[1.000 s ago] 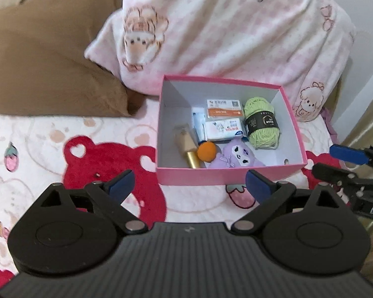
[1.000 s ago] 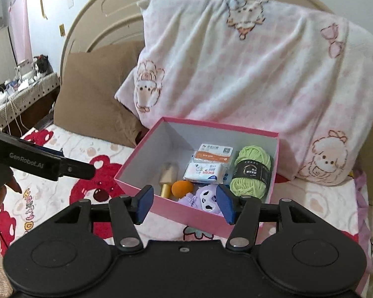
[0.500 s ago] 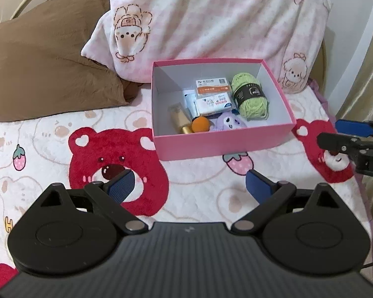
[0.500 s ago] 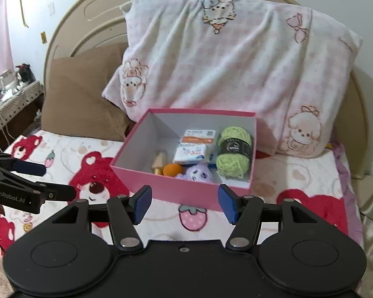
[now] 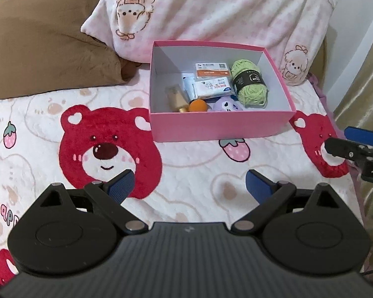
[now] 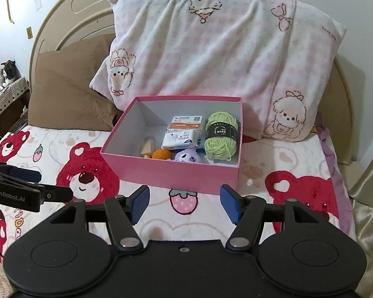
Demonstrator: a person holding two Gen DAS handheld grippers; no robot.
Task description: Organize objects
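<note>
- A pink box (image 5: 221, 126) sits on the bed's bear-print blanket (image 5: 186, 164), against a pink pillow (image 6: 223, 49).
- Green yarn (image 6: 221, 136) lies inside at the right.
- The left gripper (image 5: 189, 186) hovers before it, jaws wide, empty.
- The right gripper (image 6: 184, 204) has just been opening its jaws, nothing between them.

One pink box (image 5: 221, 126), one yarn ball (image 5: 250, 82), two packets (image 5: 212, 70), two pillows (image 6: 223, 57)

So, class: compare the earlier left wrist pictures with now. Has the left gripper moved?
Yes. The left gripper has backed away from the pink box, which now sits farther up the view, with more bedspread showing.
</note>
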